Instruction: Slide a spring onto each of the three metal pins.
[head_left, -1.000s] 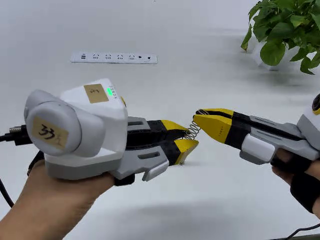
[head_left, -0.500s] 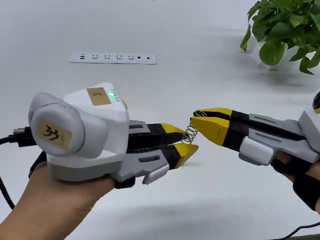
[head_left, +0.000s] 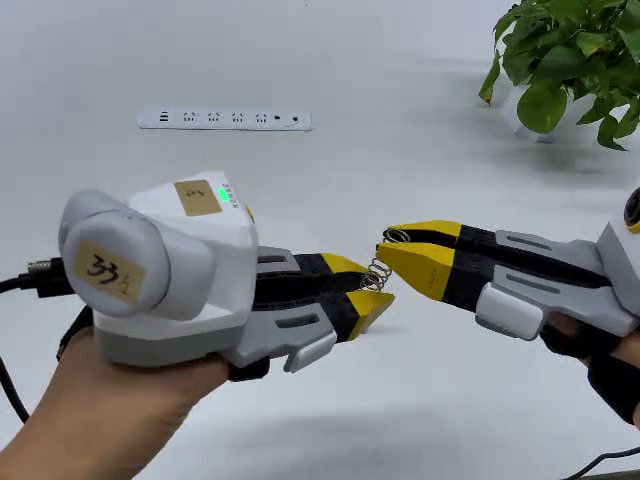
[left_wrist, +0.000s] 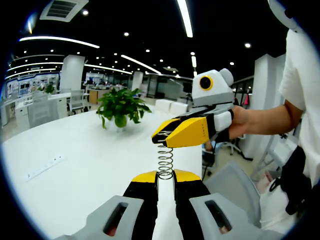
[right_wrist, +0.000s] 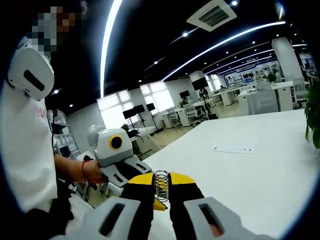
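Observation:
A small metal spring (head_left: 378, 272) spans the short gap between the two grippers above the white table. My left gripper (head_left: 368, 292) comes in from the left, its yellow-tipped jaws shut on the spring's lower end (left_wrist: 165, 164). My right gripper (head_left: 393, 247) comes in from the right, its jaws shut on the other end of the spring (right_wrist: 160, 184). In the left gripper view the right gripper (left_wrist: 172, 134) sits just above my own tips (left_wrist: 165, 176). The left gripper (right_wrist: 131, 172) lies beyond my jaws in the right gripper view. Whether a pin runs inside the coil I cannot tell.
A white power strip (head_left: 225, 119) lies at the back of the table (head_left: 420, 420). A potted plant (head_left: 565, 55) stands at the back right. A black cable (head_left: 8, 385) trails from the left gripper. The person's hands hold both grippers.
The right gripper has moved left and slightly down towards the left gripper. The gap between the tips has narrowed and the spring between them looks shorter.

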